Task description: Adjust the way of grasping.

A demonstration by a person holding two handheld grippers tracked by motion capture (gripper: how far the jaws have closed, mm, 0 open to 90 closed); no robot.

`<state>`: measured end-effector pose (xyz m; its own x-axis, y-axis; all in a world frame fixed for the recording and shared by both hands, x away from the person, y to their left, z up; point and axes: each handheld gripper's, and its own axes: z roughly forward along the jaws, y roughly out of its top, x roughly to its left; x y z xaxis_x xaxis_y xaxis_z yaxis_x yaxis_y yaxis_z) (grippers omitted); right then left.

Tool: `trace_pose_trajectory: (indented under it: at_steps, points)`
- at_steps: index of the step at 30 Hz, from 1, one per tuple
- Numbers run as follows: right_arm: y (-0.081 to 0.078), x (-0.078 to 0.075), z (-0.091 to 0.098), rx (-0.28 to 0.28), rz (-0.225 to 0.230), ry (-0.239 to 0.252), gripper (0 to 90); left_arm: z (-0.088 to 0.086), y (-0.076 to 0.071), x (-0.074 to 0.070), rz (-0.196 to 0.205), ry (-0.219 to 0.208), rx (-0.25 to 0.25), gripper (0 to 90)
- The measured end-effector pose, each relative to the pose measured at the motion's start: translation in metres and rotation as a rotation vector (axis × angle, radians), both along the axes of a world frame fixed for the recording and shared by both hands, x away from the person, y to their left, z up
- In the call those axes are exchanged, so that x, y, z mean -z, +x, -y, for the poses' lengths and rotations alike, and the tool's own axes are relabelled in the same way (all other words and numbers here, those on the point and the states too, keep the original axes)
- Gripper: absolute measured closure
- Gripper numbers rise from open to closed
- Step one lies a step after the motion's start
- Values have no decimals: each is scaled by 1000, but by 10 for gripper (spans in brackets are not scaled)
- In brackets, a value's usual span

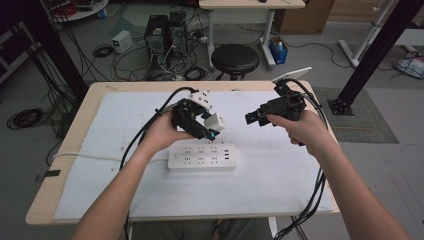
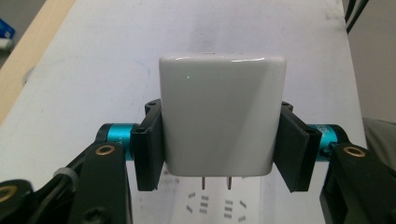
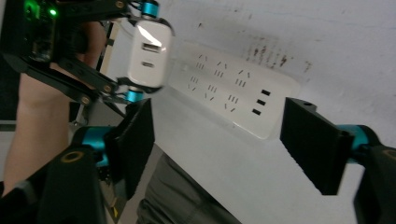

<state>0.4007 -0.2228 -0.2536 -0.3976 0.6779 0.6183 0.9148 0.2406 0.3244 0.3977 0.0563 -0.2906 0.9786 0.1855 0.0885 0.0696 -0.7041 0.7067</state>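
A white charger plug is held in the air by my left gripper, whose jaws are shut on its two sides. Its metal prongs point down at the white power strip, which lies flat on the white mat just below. The plug's face with two USB ports is turned to my right gripper. That gripper hovers open to the right of the plug, with nothing between its pads.
A white mat covers most of the wooden table. The strip's white cord runs left off the table edge. Beyond the table's far edge stand a black stool, computer towers and floor cables.
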Motion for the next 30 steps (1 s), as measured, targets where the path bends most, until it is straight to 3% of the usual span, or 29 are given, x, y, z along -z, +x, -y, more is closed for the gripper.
trace_pose_trajectory:
  at_steps: [5,14,20,21,25,27,30]
  points:
    - [0,6,-14,-14,-41,48,344,18,-5,4,11,-14,35,425]
    - [2,15,-30,6,-109,40,405,37,-12,1,15,-33,75,425]
    - [0,22,-33,-2,-137,57,561,48,-16,-1,39,-26,83,425]
    - [-1,22,-33,0,-130,57,578,49,-16,-2,60,-3,85,425]
    - [-1,22,-30,14,-121,56,620,52,-22,-2,122,17,51,416]
    - [-1,20,-29,19,-95,35,621,53,-23,-3,149,60,18,333]
    - [0,16,-23,10,-39,11,620,45,-22,-4,121,102,-25,277]
